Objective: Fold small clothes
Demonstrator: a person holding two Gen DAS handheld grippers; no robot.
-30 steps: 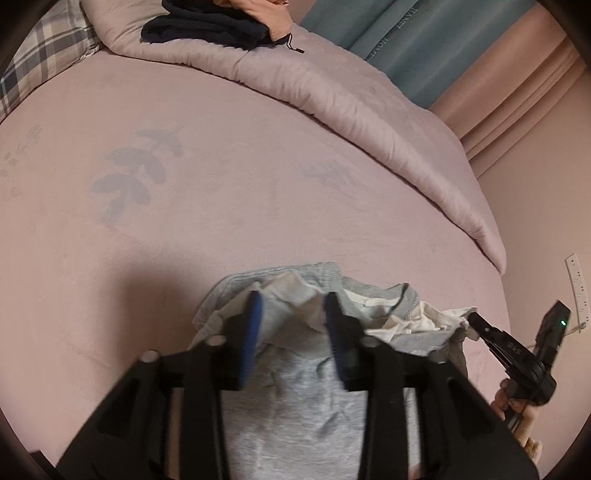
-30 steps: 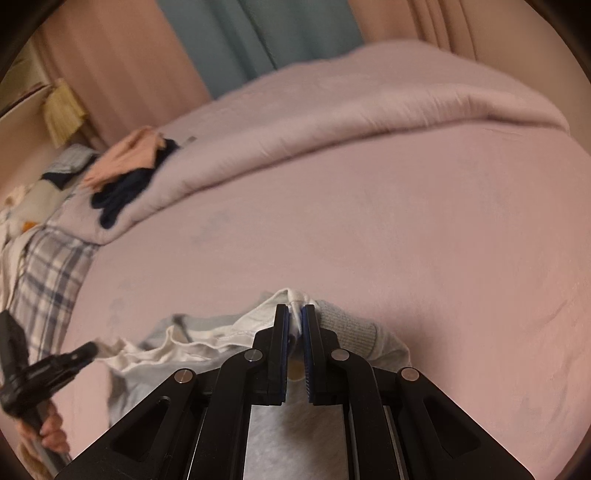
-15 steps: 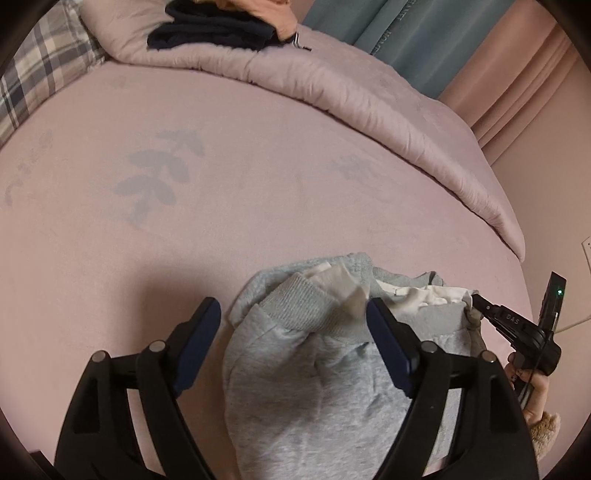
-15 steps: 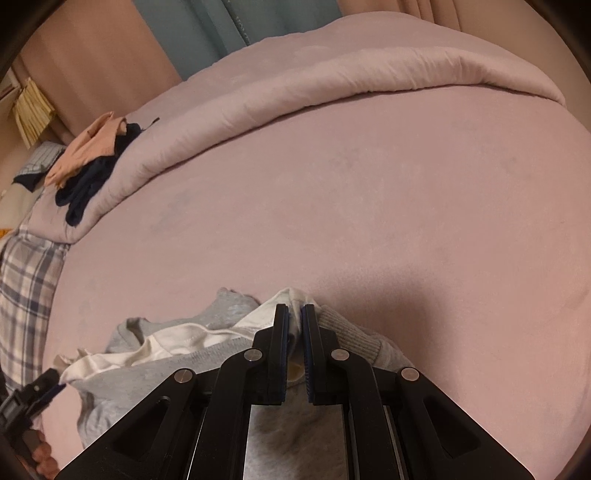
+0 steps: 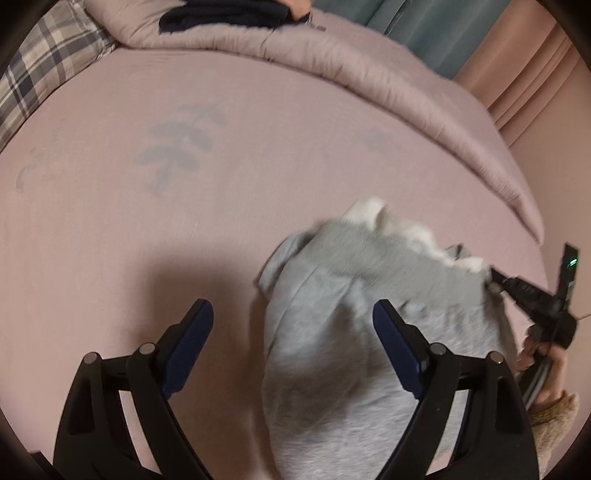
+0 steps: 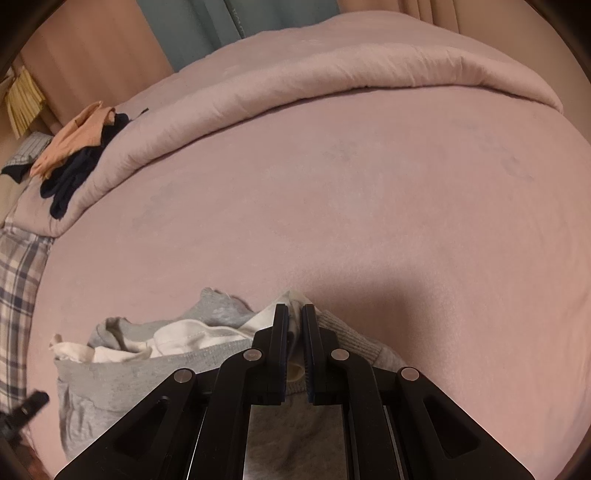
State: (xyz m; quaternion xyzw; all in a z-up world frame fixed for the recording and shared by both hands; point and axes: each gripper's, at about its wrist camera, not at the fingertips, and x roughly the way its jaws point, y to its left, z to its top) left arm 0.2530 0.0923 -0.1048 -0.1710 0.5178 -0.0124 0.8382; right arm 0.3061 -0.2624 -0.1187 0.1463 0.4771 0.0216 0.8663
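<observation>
The left tool [image 5: 291, 325] is nearest, its jaws wide apart and still opening; one blue pad hangs over bare sheet, the other over the grey sweatpants [image 5: 351, 332], neither pressing on cloth. The right tool [image 6: 294, 332] has its jaws together, clamped on the ribbed grey waistband with white lining showing between the pads. In the left wrist view that same right tool [image 5: 496, 282] pinches the waistband's far corner, with the person's hand [image 5: 543, 354] and a fuzzy tan sleeve behind it.

The grey sweatpants [image 6: 122, 384] lie crumpled at the near edge of the bed, waistband bunched and turned out so the white lining [image 6: 184, 336] shows, partly lifted by the right tool.

Past them stretches the pink bed sheet [image 5: 221, 184], smooth, carrying a faint grey leaf print [image 5: 177, 147]. Along the far edge of the bed a pink duvet [image 6: 332, 77] is rolled back in a thick ridge. On its left end sit dark navy clothes [image 6: 74, 177] with a peach garment [image 6: 81, 133] on top. A plaid pillow [image 5: 48, 70] lies at the far left corner of the bed. Beyond, teal curtains [image 6: 207, 33] hang between pink curtains [image 5: 532, 74]
</observation>
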